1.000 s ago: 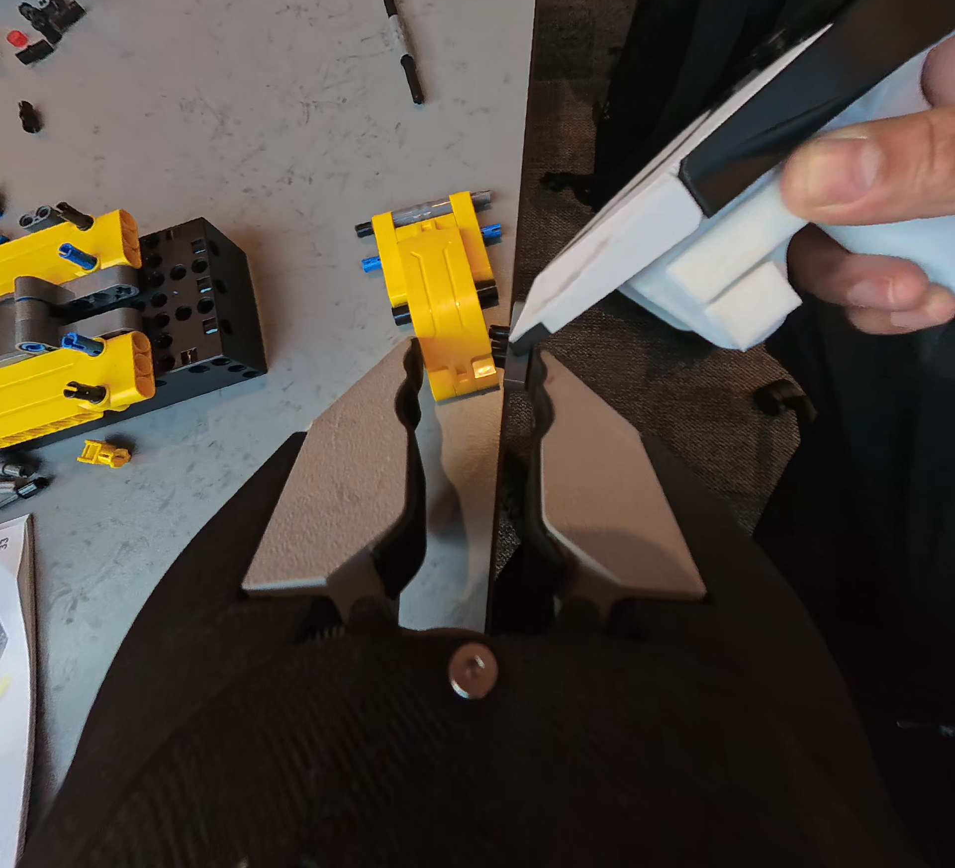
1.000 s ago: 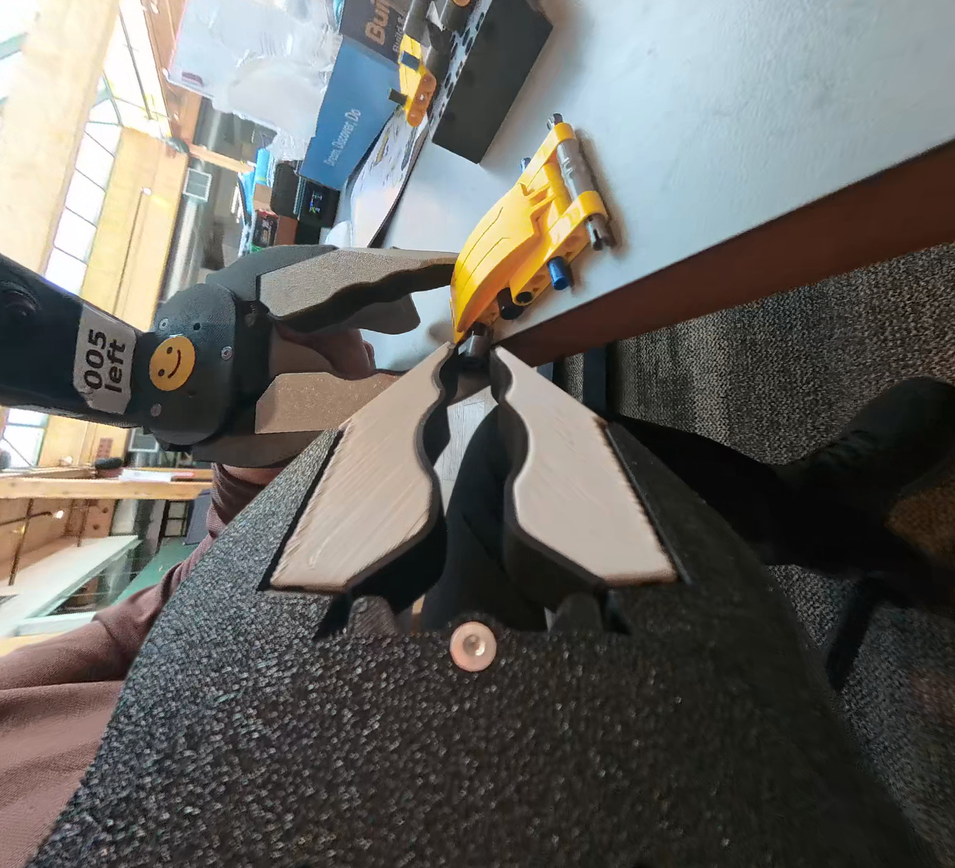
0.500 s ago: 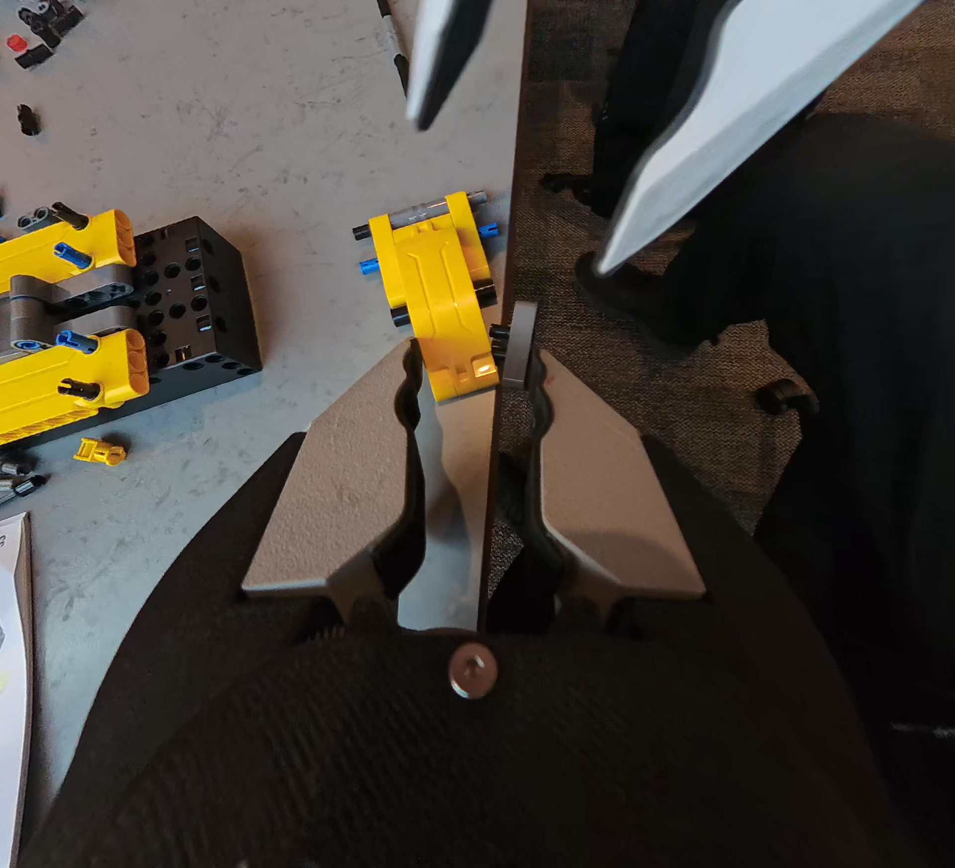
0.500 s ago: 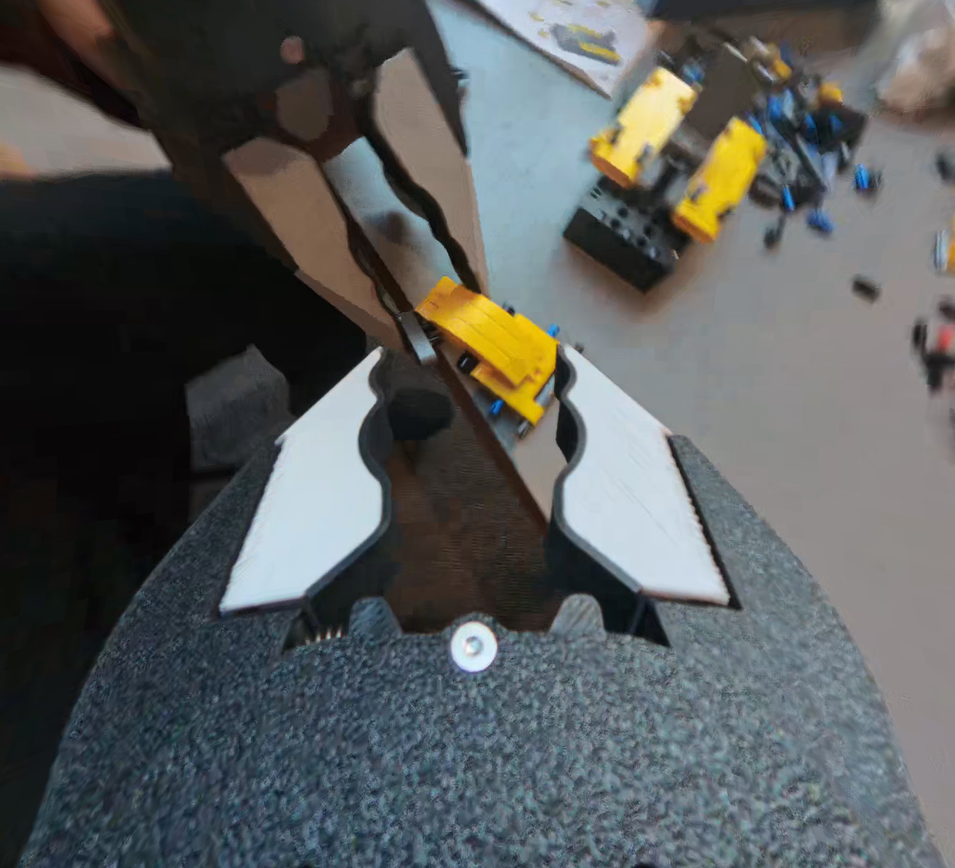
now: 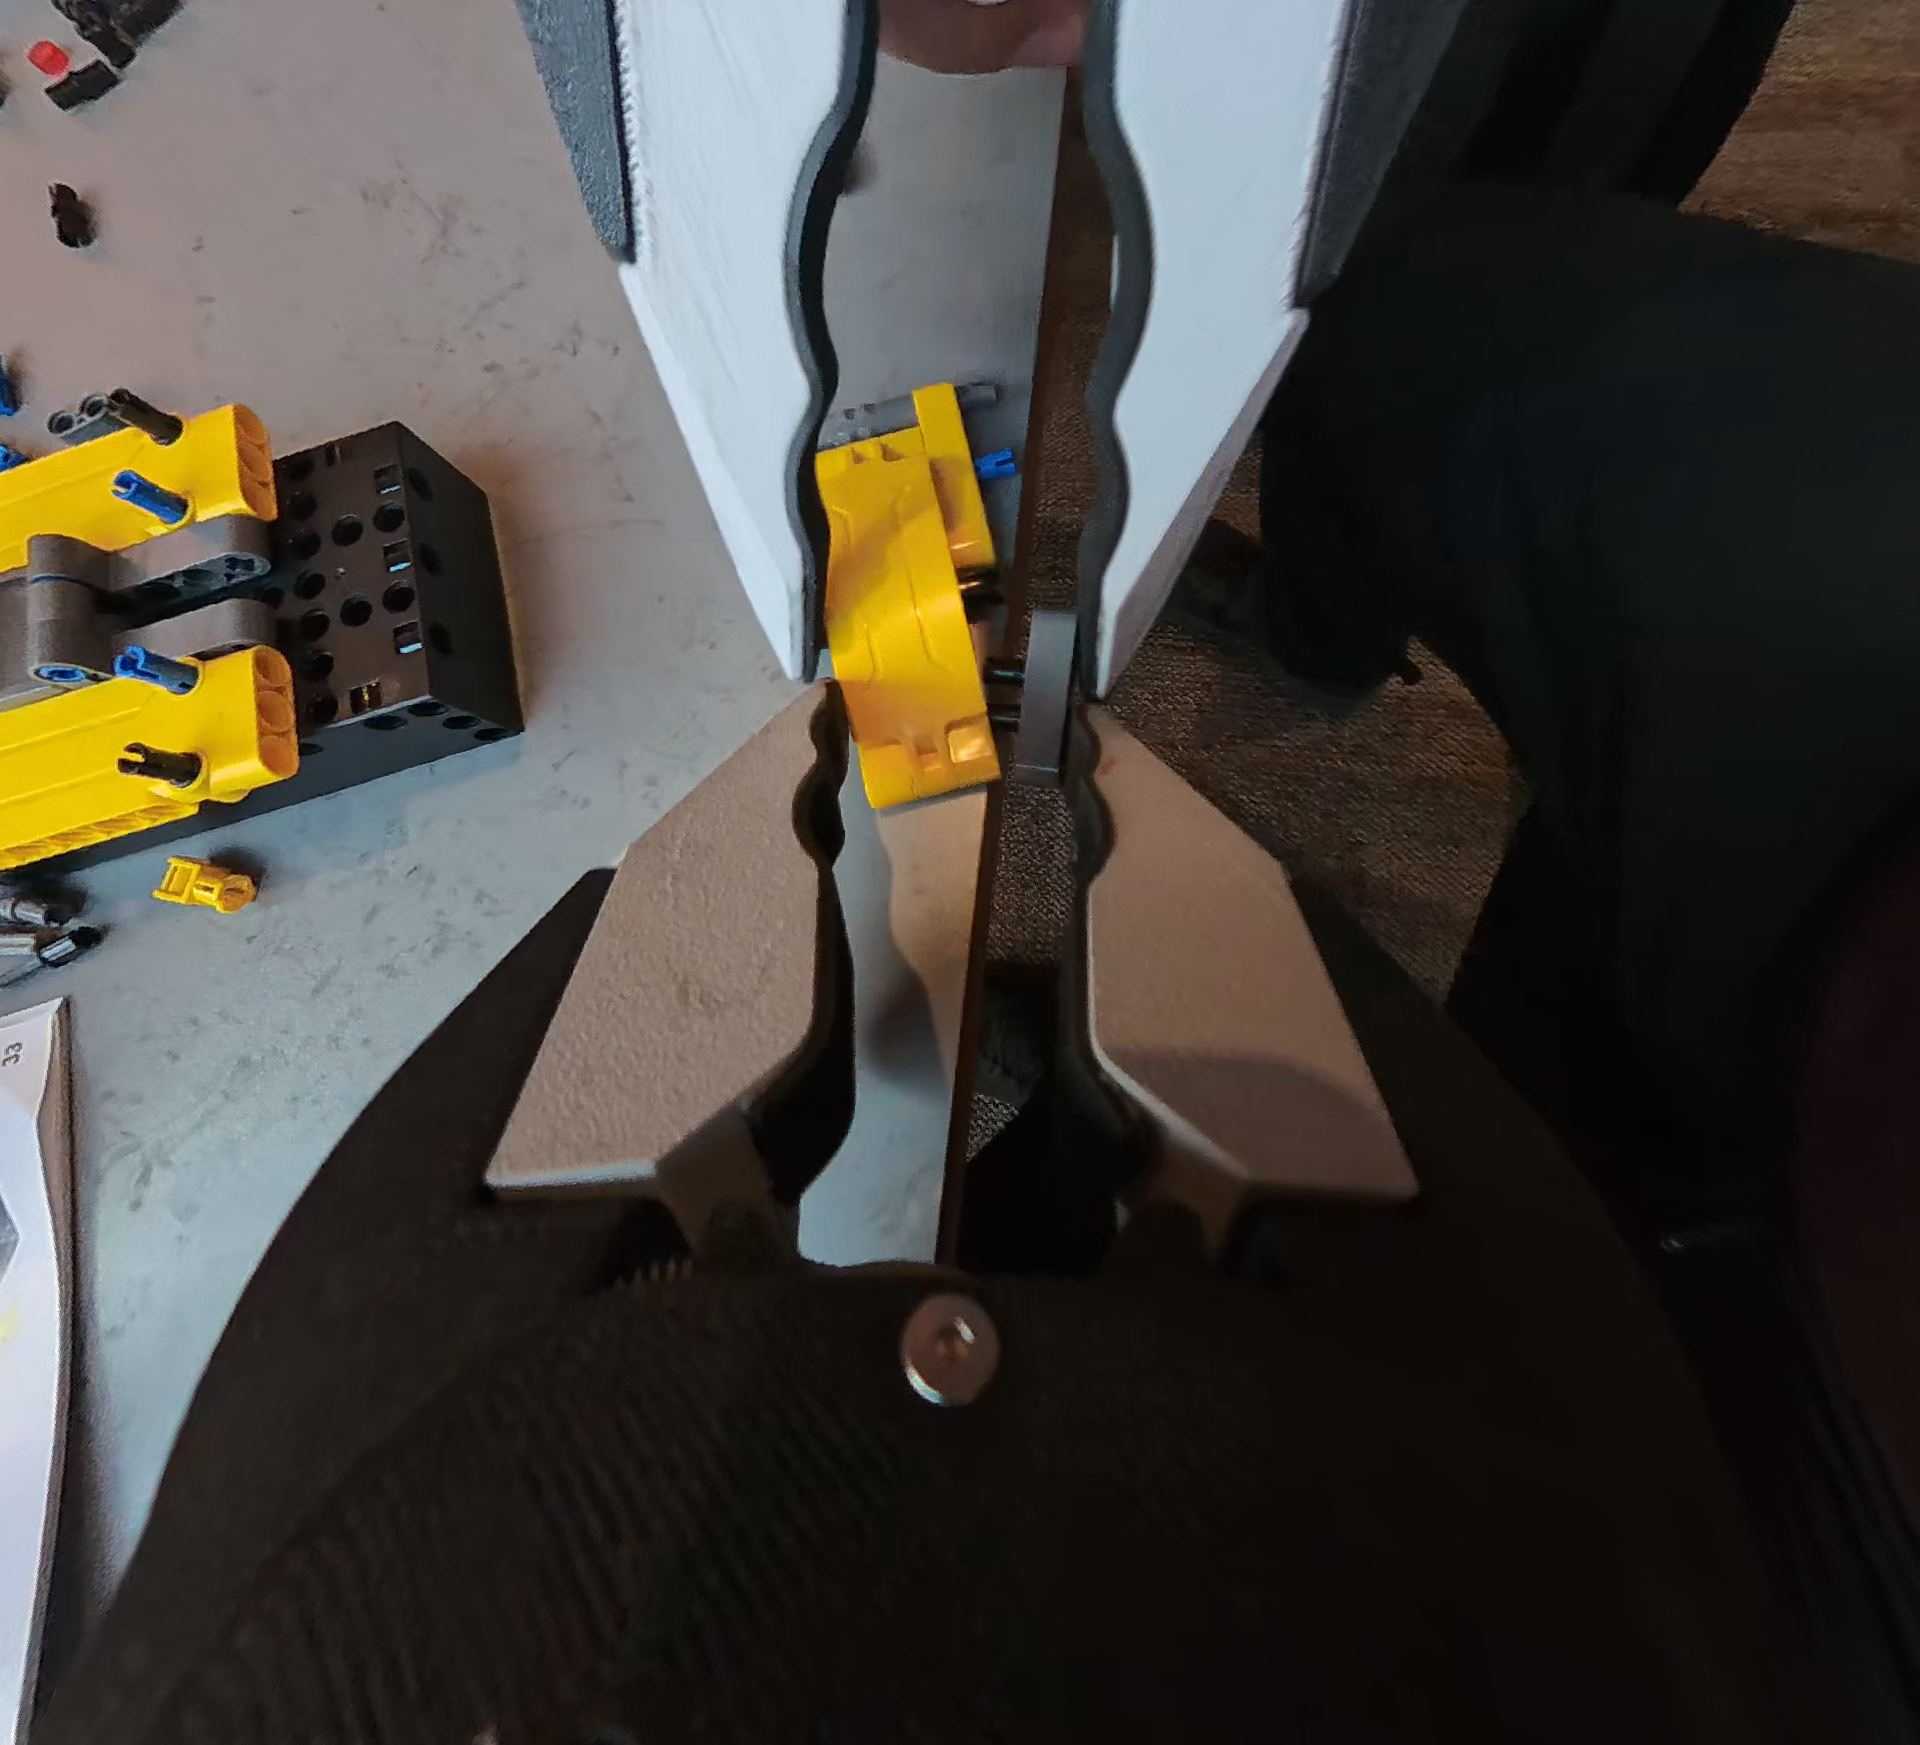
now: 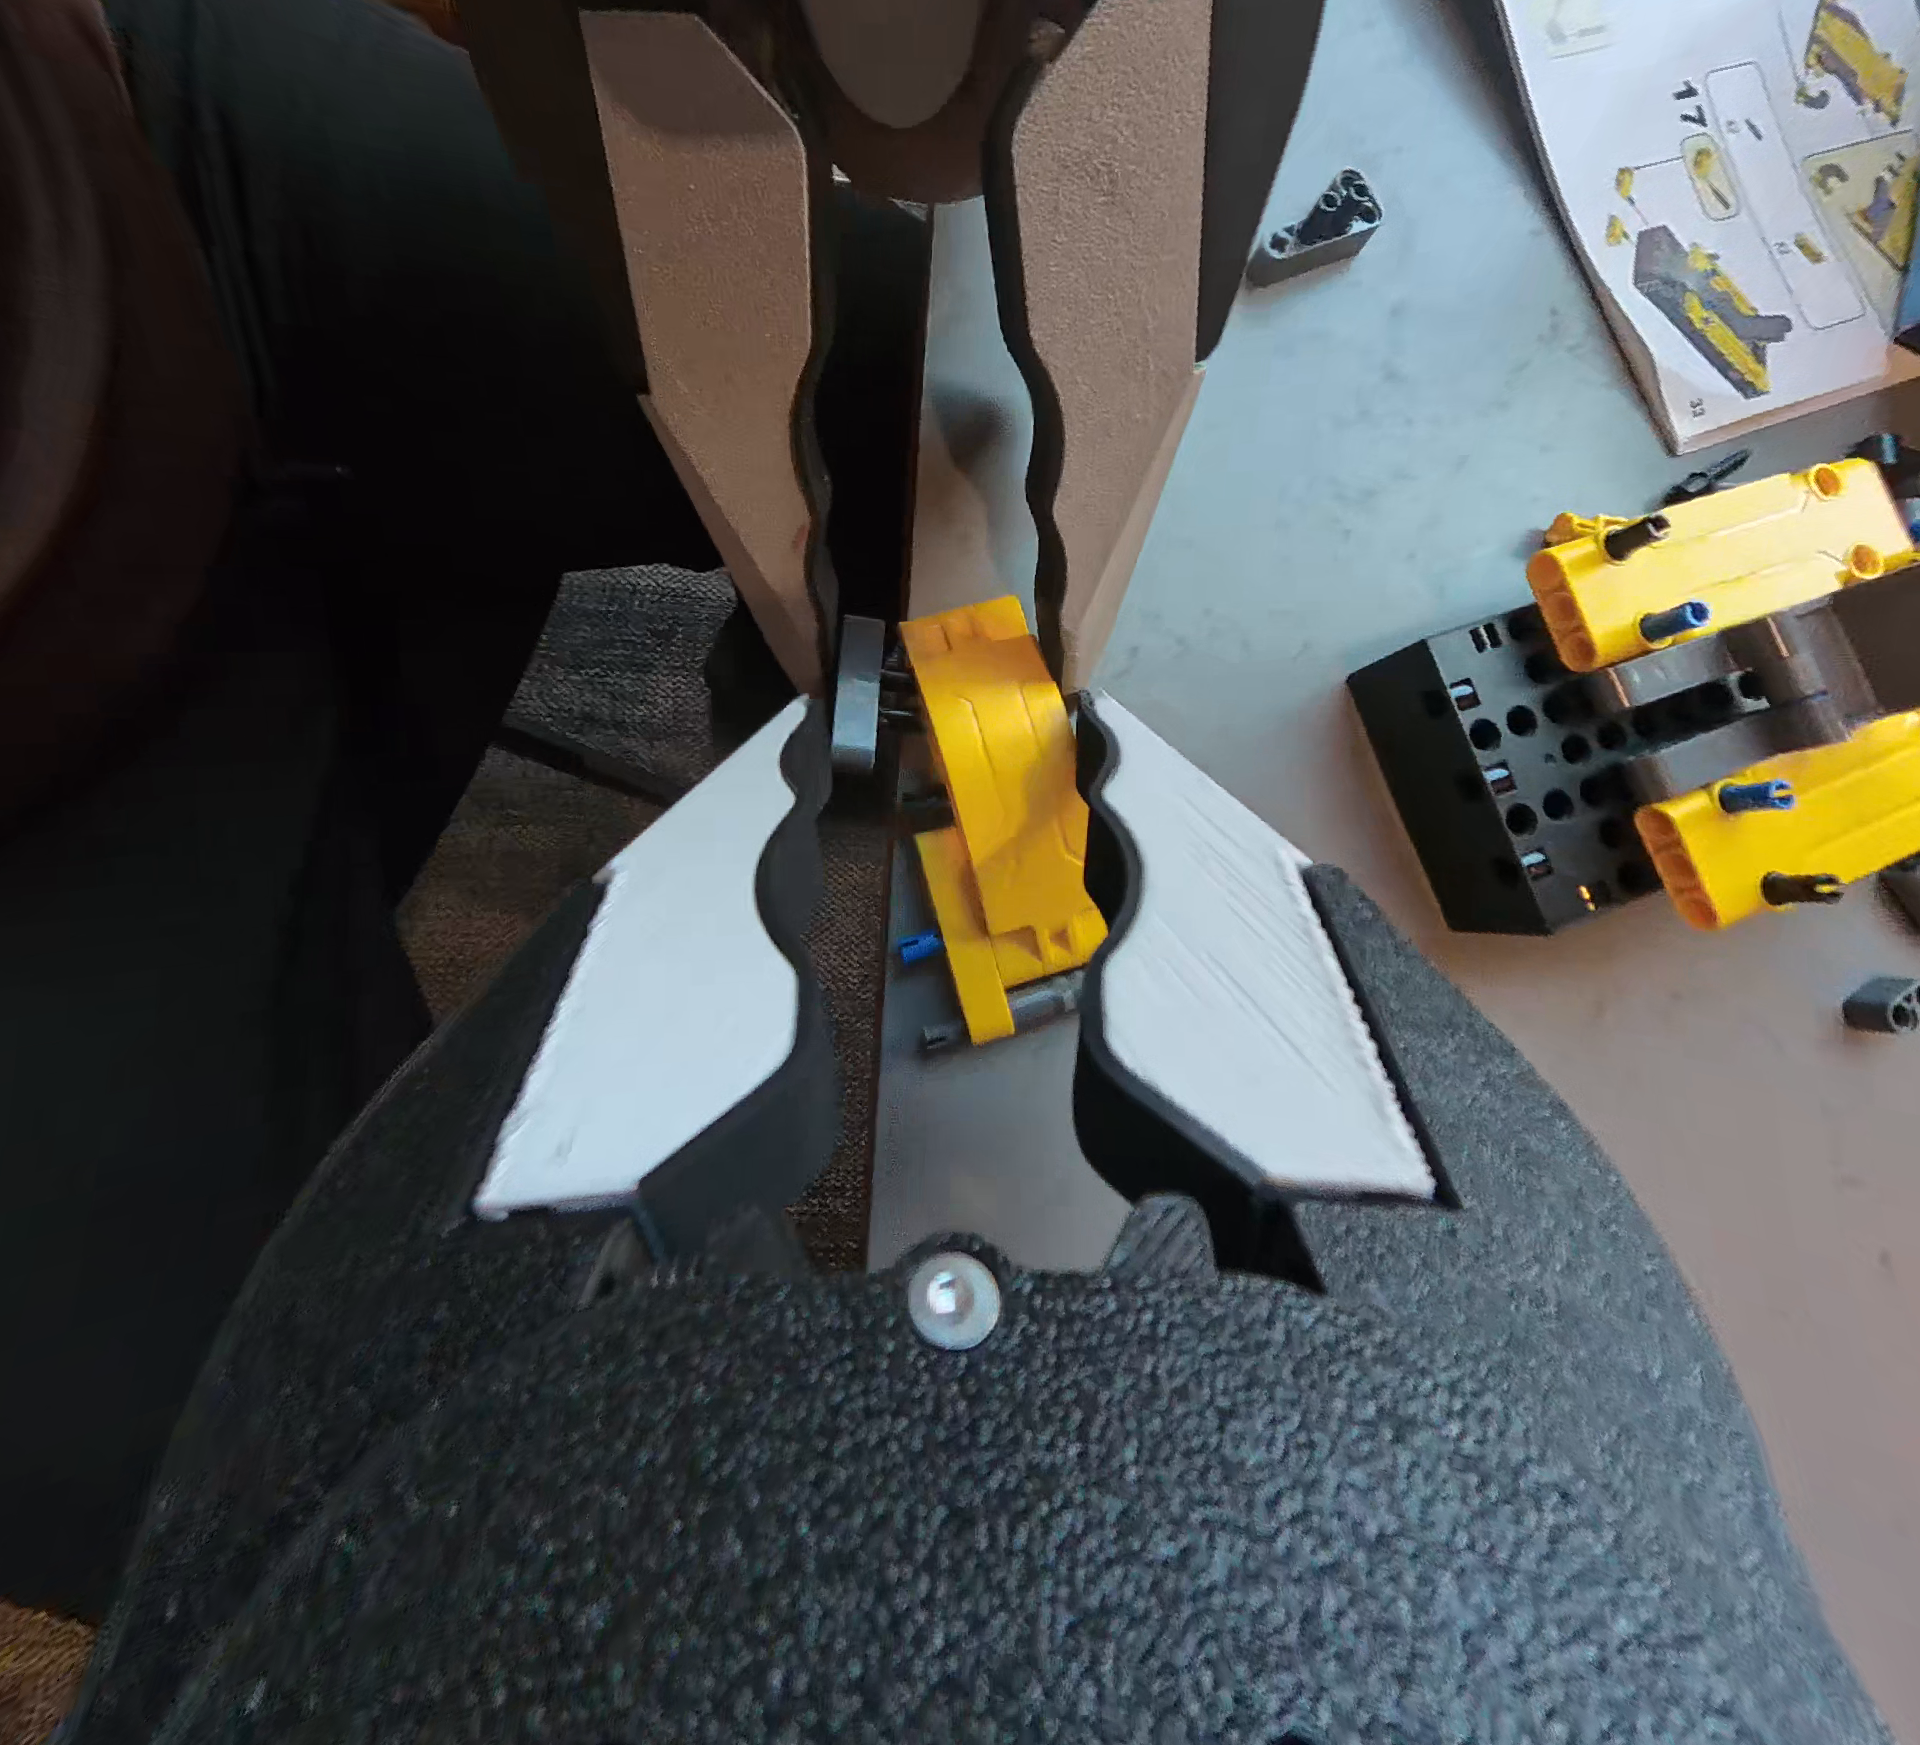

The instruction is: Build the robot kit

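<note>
In the left wrist view, a black block with yellow parts (image 5: 249, 635) sits at the left on the grey table (image 5: 416, 241). At the table's right edge, the left gripper (image 5: 951, 729) and right gripper (image 5: 940, 656), both partly open, meet tip to tip around a yellow piece (image 5: 909, 615) with a grey side part (image 5: 1044, 698). A booklet (image 6: 1704, 85) lies far right in the right wrist view.

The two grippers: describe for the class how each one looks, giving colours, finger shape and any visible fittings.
The left gripper has tan, wedge-shaped fingers with wavy black inner edges, on a finely ribbed black body with a silver screw. The right gripper has white, ridged wedge fingers with the same wavy black edges, on a coarse-grained black body with a silver screw.
</note>
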`<act>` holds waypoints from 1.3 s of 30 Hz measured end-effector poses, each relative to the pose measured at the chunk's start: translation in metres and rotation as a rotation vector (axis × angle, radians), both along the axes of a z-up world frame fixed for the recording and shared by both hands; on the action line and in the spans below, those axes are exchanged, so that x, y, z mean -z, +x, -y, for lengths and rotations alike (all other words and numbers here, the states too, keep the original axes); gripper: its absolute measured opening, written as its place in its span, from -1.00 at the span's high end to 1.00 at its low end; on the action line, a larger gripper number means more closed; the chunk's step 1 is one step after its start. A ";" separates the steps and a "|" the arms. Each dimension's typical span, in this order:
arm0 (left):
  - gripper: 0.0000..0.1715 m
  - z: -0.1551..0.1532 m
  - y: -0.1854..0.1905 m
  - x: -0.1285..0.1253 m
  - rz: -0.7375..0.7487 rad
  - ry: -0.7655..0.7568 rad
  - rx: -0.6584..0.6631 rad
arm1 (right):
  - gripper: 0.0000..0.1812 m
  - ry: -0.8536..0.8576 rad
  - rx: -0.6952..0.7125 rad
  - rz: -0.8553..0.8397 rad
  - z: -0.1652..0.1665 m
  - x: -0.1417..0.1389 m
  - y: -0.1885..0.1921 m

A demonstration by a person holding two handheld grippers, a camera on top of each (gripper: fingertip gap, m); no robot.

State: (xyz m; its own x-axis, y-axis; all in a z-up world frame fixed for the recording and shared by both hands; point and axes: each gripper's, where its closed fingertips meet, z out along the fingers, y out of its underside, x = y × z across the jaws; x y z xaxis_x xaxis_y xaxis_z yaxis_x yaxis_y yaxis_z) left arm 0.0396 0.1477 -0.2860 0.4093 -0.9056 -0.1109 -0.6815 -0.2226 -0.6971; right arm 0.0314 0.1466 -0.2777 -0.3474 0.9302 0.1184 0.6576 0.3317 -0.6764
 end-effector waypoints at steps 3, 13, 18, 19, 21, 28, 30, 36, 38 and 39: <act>0.54 -0.001 -0.001 -0.001 0.026 -0.012 -0.033 | 0.49 -0.077 -0.014 -0.001 -0.001 0.001 -0.001; 0.52 -0.002 -0.001 0.000 -0.015 0.000 -0.062 | 0.51 -0.035 -0.036 0.048 -0.002 0.005 0.000; 0.53 -0.002 -0.008 0.000 0.002 -0.017 -0.051 | 0.52 -0.015 -0.031 0.049 -0.002 0.005 -0.006; 0.53 -0.002 -0.009 0.000 0.017 -0.020 -0.051 | 0.52 -0.015 -0.030 0.049 -0.002 0.005 -0.007; 0.54 -0.001 -0.009 -0.001 0.059 -0.043 -0.060 | 0.52 -0.017 -0.042 0.057 -0.001 0.005 -0.008; 0.56 -0.002 -0.012 -0.002 0.095 -0.065 -0.077 | 0.53 -0.072 -0.076 0.067 -0.002 0.004 -0.010; 0.59 0.000 -0.012 -0.002 0.090 -0.058 -0.078 | 0.59 -0.038 -0.095 0.058 -0.002 0.006 -0.011; 0.60 0.001 -0.013 -0.001 0.055 -0.008 -0.068 | 0.60 0.066 -0.026 0.103 -0.002 0.006 -0.012; 0.60 0.001 -0.013 -0.001 0.029 -0.005 -0.035 | 0.59 0.028 0.034 0.126 -0.001 0.005 -0.012; 0.60 0.001 -0.013 -0.001 0.014 0.001 -0.009 | 0.59 0.047 0.040 0.124 -0.001 0.005 -0.012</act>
